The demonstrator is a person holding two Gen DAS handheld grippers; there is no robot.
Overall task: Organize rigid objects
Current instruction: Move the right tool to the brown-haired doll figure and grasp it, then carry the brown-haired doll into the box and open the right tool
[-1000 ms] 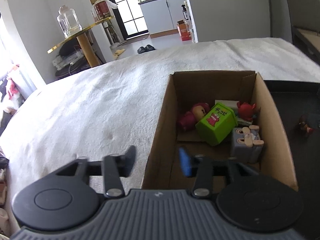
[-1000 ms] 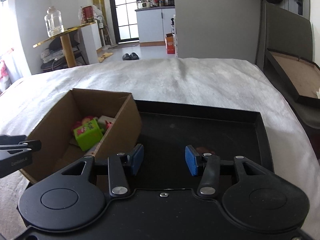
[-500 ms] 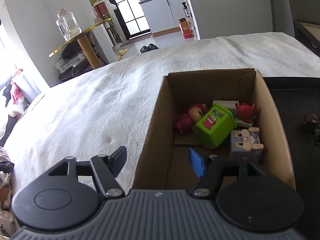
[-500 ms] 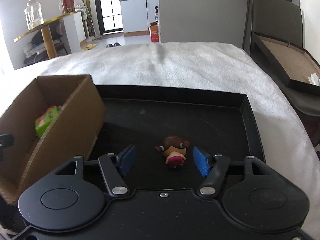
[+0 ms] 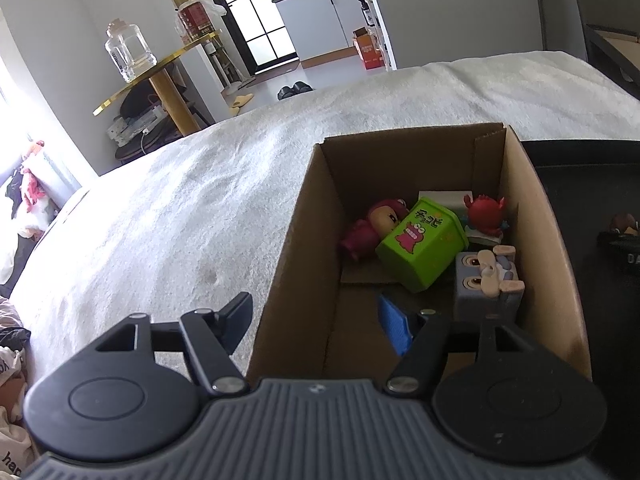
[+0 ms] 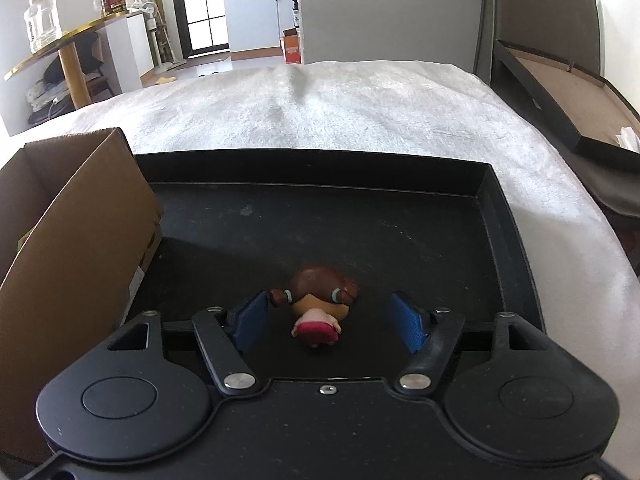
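We see bright daylight from the left window (image 5: 16, 128) washing out that edge. The blanket (image 5: 168, 216) glares white, the black tray (image 6: 400, 216) stays dark, and fisheye bending curves the corners.

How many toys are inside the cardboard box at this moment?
4 clearly: a pink doll at the left, a green box toy in the middle, a red crab at the far right, and a grey block face nearest. Others may lie hidden beneath.
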